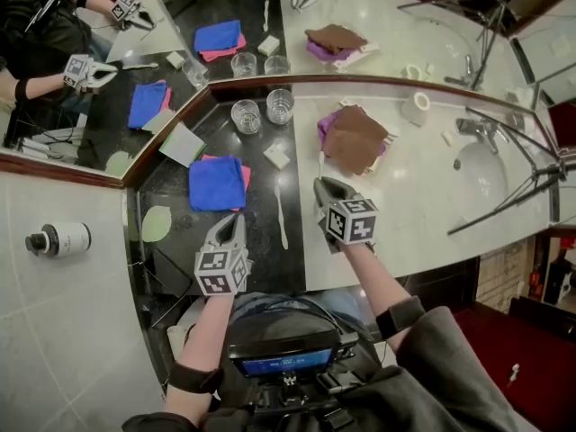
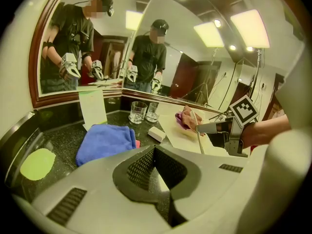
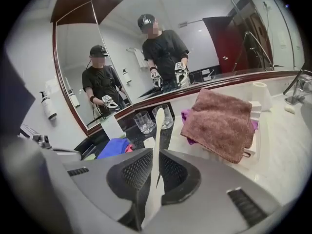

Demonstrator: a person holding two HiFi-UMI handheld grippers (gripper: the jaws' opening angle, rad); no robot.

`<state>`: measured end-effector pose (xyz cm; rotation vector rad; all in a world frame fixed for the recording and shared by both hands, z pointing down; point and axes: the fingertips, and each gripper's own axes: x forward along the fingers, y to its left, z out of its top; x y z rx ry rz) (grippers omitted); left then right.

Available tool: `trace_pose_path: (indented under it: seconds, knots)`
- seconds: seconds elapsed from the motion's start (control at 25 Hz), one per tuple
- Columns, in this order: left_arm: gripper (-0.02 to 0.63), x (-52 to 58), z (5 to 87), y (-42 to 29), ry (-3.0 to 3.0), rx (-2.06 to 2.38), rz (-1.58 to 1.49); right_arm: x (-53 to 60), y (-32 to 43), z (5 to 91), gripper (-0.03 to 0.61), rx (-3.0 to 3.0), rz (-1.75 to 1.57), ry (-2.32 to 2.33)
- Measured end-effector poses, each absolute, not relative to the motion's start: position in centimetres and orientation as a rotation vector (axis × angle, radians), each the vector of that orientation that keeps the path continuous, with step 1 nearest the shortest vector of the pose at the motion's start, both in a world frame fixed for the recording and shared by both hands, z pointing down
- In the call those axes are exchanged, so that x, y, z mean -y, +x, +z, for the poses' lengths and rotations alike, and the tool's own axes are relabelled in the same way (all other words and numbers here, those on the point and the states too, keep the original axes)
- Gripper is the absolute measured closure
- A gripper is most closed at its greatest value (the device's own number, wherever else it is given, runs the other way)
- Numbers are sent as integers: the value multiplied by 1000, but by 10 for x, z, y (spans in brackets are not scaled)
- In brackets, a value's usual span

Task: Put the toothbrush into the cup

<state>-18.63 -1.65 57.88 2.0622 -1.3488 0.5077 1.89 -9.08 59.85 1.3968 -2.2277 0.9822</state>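
My right gripper is shut on a slim white toothbrush near its lower end, and the stick rises up out of the jaws. In the left gripper view the same toothbrush hangs above the pale counter. Two clear glass cups stand at the back by the mirror, well beyond the toothbrush tip. My left gripper hovers over the dark counter, shut with nothing in it.
A second slim white stick lies on the dark counter between the grippers. A blue cloth, soap bar and white card sit nearby. A brown towel, sink and tripod legs fill the right.
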Motion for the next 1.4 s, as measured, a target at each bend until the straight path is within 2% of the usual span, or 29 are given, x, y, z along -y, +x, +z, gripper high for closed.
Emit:
trace_pose_path:
  seconds: [0.76, 1.4]
  knots:
    - [613, 85, 559, -168, 2114, 1373, 422, 173, 0, 492, 517, 2591, 378, 1496]
    - [613, 150, 583, -138, 2159, 1380, 343, 264, -25, 470, 518, 2782, 172, 1543]
